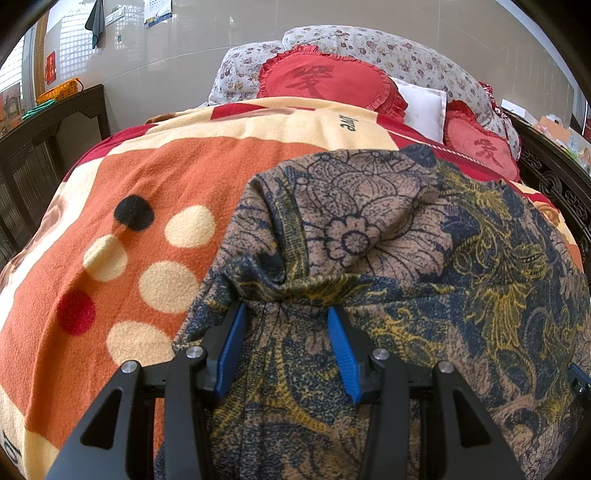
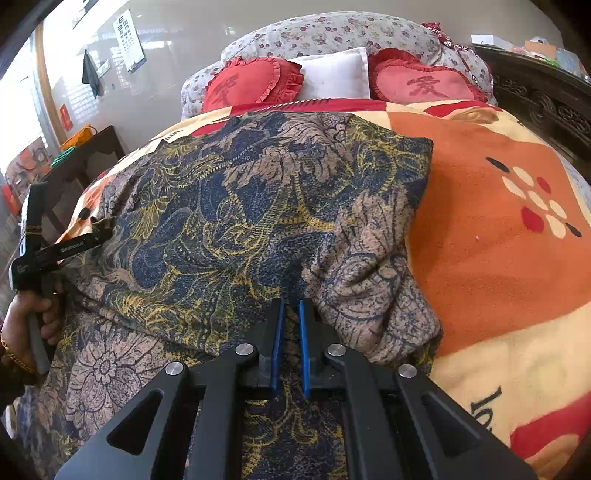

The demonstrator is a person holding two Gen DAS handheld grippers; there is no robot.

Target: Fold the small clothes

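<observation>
A floral garment in brown, navy and yellow point(image 1: 388, 229) lies spread on the orange dotted blanket point(image 1: 122, 229); it also shows in the right wrist view point(image 2: 240, 206). My left gripper point(image 1: 288, 314) has its blue pads apart, with a bunched fold of the garment lying between them. My right gripper point(image 2: 290, 306) has its pads nearly together, pinching the garment's near edge. The left gripper and the hand holding it show at the left of the right wrist view point(image 2: 55, 251), at the garment's left edge.
Two red heart cushions point(image 2: 251, 83), a white pillow point(image 2: 332, 75) and a floral quilt roll point(image 2: 332, 33) lie at the bed's head. A dark carved bed frame point(image 2: 546, 103) runs along the right. A dark wooden cabinet point(image 1: 44, 147) with an orange basket stands left.
</observation>
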